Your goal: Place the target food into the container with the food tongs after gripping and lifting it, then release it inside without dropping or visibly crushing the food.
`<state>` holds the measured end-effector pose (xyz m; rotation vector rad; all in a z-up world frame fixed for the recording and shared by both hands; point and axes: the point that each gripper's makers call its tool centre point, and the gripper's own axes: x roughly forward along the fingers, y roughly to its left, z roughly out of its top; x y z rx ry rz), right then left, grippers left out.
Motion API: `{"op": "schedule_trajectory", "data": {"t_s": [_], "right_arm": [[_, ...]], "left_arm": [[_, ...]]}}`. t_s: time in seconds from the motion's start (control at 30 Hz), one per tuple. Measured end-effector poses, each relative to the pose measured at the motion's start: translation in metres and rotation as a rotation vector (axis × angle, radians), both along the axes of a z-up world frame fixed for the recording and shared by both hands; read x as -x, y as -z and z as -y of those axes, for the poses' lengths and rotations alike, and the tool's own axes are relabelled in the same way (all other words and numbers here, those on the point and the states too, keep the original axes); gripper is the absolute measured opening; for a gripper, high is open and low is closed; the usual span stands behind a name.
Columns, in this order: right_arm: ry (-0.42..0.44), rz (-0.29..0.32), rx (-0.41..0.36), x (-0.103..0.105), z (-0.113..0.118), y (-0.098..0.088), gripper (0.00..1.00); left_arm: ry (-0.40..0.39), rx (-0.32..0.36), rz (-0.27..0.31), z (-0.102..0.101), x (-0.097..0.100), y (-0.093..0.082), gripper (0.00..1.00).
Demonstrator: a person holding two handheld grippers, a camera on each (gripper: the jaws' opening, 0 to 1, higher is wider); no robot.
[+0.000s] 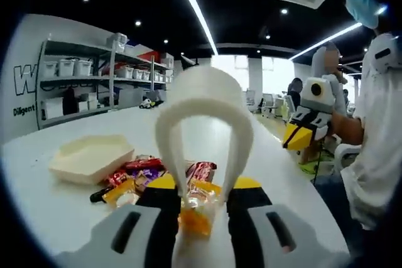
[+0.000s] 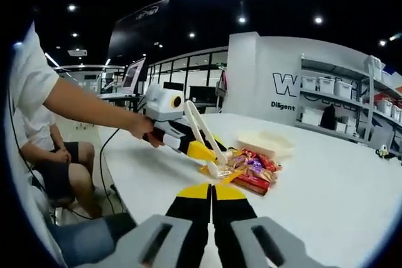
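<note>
Holding the white tongs (image 1: 204, 123) in the left gripper (image 1: 202, 208), whose tips pinch a yellow snack (image 1: 196, 214) at the snack pile (image 2: 251, 167), one should squeeze softly, lift straight, then move to the tray (image 1: 91, 158) nearby.

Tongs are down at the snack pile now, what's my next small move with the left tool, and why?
Probably squeeze the left tool gently, then lift. In the right gripper view the white food tongs have their tips at the edge of the wrapped snacks, around an orange-wrapped one, and the cream container beside the pile looks empty. A soft squeeze should avoid crushing it.
</note>
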<state>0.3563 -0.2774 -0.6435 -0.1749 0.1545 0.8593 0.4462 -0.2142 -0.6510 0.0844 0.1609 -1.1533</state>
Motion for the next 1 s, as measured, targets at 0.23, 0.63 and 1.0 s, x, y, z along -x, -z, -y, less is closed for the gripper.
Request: {"op": "schedule_trajectory", "data": {"t_s": [0.23, 0.63, 1.0], "right_arm": [[-0.01, -0.006, -0.005, -0.001, -0.004, 0.001, 0.0], [0.0, -0.027, -0.007, -0.003, -0.002, 0.005, 0.0], [-0.233, 0.207, 0.256, -0.027, -0.036, 0.009, 0.0]], "left_arm": [[0.039, -0.051, 0.014, 0.001, 0.001, 0.007, 0.3], [0.06, -0.112, -0.029, -0.002, -0.002, 0.007, 0.29], [0.099, -0.168, -0.062, -0.001, 0.02, 0.007, 0.29]]}}
